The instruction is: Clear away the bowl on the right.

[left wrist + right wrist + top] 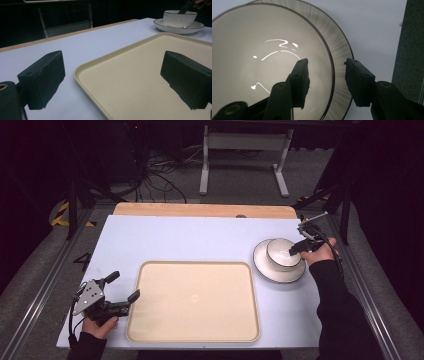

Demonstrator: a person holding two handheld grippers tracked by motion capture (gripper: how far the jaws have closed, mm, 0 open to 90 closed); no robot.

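Observation:
A white bowl (282, 253) with a dark rim stands on a white plate (265, 267) at the right of the table. My right gripper (296, 248) is open and straddles the bowl's near rim. In the right gripper view one jaw is inside the bowl (249, 62) and the other is outside it, over the plate (342, 57). My left gripper (124, 286) is open at the front left, with its jaws at the left edge of the beige tray (150, 320). The left gripper view shows the tray (140, 75) ahead and the bowl (178, 18) on its plate (195, 26) farther off.
A pale sheet (200, 237) covers the table, with a wooden strip (200, 210) along the far edge. The table's right edge (312, 285) runs close to the plate. Cables and a white frame stand on the floor beyond.

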